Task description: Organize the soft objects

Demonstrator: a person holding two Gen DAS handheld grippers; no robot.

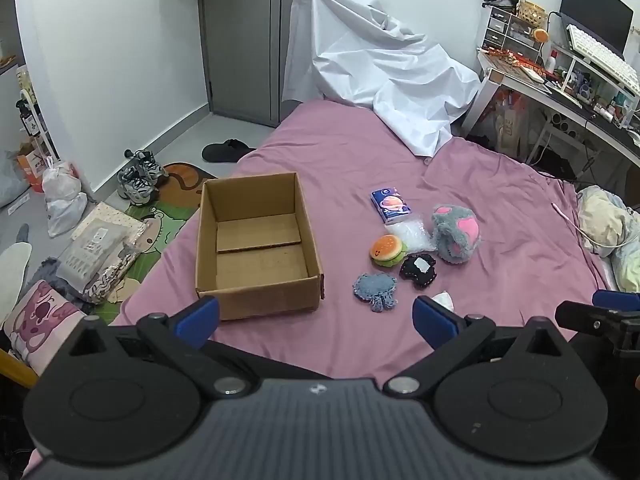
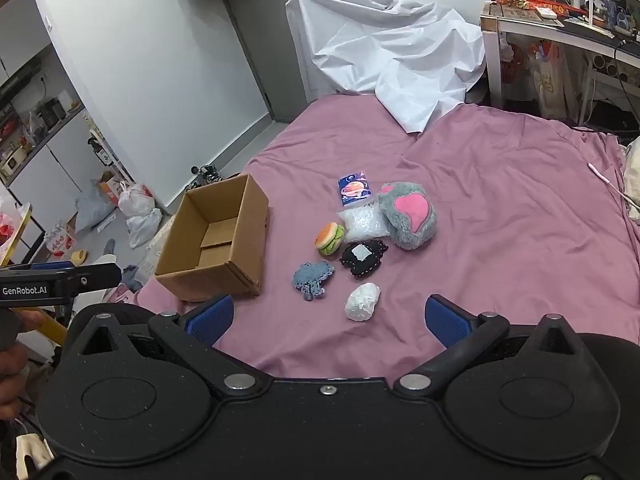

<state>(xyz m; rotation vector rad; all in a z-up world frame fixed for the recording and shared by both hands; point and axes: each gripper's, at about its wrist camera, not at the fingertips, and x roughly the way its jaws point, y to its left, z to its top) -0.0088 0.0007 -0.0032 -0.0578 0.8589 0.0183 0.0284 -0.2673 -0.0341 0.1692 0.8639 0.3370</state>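
Observation:
An empty cardboard box (image 1: 256,240) (image 2: 216,240) stands open on the pink bed. To its right lie a grey paw plush (image 1: 456,232) (image 2: 408,216), a burger plush (image 1: 387,251) (image 2: 330,238), a black soft piece (image 1: 419,270) (image 2: 363,258), a blue knitted piece (image 1: 375,290) (image 2: 313,278), a clear bubble bag (image 1: 412,234) (image 2: 362,222), a blue tissue pack (image 1: 390,203) (image 2: 354,192) and a white wad (image 1: 443,300) (image 2: 362,302). My left gripper (image 1: 316,318) is open and empty near the box's front. My right gripper (image 2: 330,316) is open and empty, near the white wad.
A white sheet (image 1: 380,72) covers something at the bed's far end. A cluttered desk (image 1: 560,80) stands at the right. Shoes (image 1: 140,178), bags and mats lie on the floor to the left. A pillow (image 1: 608,224) lies at the right edge.

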